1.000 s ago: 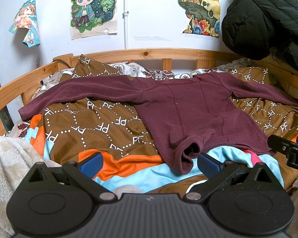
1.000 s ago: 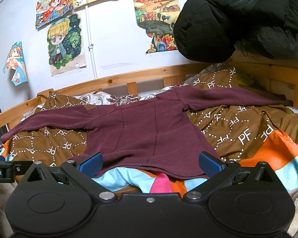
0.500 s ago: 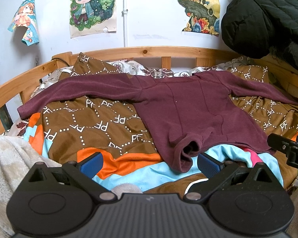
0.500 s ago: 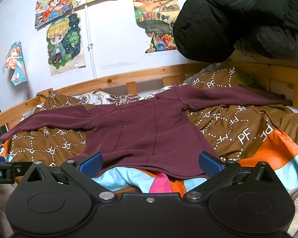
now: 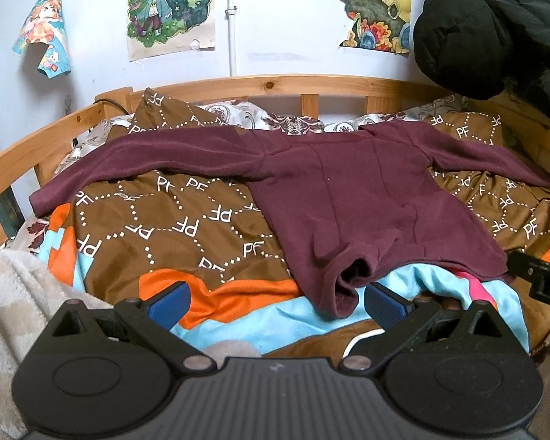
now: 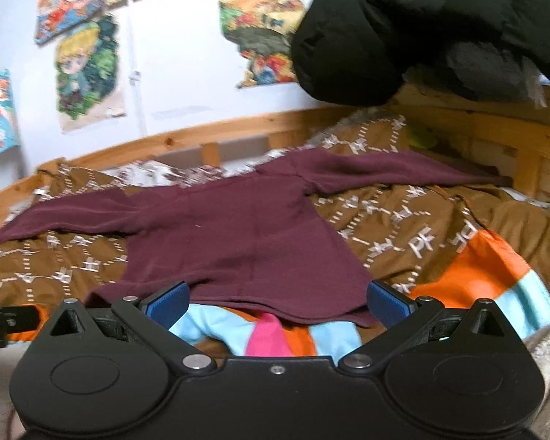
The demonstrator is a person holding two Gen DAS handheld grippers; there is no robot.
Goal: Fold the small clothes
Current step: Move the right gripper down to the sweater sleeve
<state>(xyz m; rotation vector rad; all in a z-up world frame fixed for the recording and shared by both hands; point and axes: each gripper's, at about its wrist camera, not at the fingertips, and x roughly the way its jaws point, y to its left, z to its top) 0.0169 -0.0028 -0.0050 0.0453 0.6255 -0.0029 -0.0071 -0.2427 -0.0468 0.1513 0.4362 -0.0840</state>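
Observation:
A maroon long-sleeved top [image 5: 352, 198] lies spread flat on the bed, sleeves stretched out to both sides and hem toward me; it also shows in the right wrist view [image 6: 238, 234]. Its left hem corner is curled up in a roll [image 5: 344, 282]. My left gripper [image 5: 277, 300] is open and empty, just short of the hem, with the curled corner by its right finger. My right gripper [image 6: 277, 300] is open and empty, with the hem's right part lying between its fingers. The right gripper also shows at the right edge of the left wrist view [image 5: 542, 275].
The top lies on a brown patterned quilt [image 5: 172, 227] with orange and blue patches. A wooden bed rail [image 5: 275, 84] runs round the back and sides. A black padded jacket [image 6: 403, 29] hangs at upper right. A cream fleece blanket [image 5: 7, 293] is at the near left.
The right wrist view has shifted and blurred, with the hem now closer between the right fingers. The left gripper has barely moved. Both grippers stay open.

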